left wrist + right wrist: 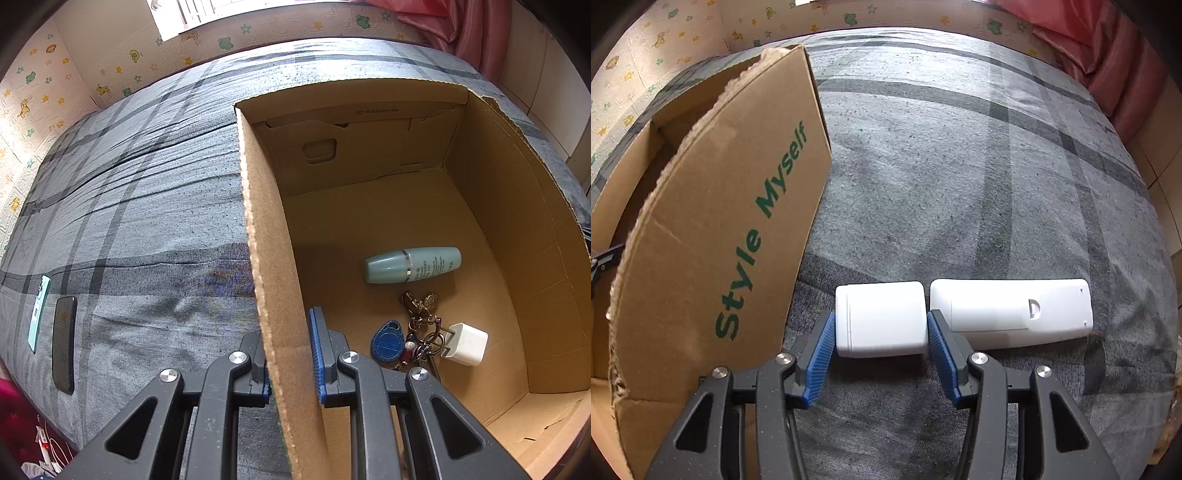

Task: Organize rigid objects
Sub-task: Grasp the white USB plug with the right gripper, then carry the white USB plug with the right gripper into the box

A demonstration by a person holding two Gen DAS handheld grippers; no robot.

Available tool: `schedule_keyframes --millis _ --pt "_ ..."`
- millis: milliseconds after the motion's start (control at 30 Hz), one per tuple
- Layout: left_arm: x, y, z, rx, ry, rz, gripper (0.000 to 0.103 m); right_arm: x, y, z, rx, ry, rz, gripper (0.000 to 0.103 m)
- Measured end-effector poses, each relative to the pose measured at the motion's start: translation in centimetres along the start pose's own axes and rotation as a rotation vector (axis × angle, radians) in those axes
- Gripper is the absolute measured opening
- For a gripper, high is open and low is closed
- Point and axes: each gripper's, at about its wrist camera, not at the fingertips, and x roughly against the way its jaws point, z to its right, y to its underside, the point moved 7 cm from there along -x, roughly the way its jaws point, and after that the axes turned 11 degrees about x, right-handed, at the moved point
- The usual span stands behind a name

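The left gripper has its fingers clenched on the near wall of the box, one blue pad outside and one inside. The box sits open on the bed, which wears a grey plaid cover. On the box floor, close to that gripper, lie a blue key fob on a ring of keys and a white charger touching the ring; a little farther in lies a teal bottle on its side. To the right of the box, the right gripper points down at the bed with a small white block between its fingers, both pads at the block's sides. A white remote lies just beside the block. At the bed's left edge, two phones lie side by side.
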Motion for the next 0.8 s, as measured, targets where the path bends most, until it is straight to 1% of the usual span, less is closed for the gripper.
schedule_keyframes --millis 367,800 --pt "0.0 0.0 -0.1 0.002 0.003 0.000 0.018 2.3 0.1 -0.1 -0.032 0.012 0.027 0.054" --pt "0.1 -0.1 -0.2 0.004 0.004 -0.002 0.018 7.0 0.5 0.0 -0.063 0.060 0.060 0.054"
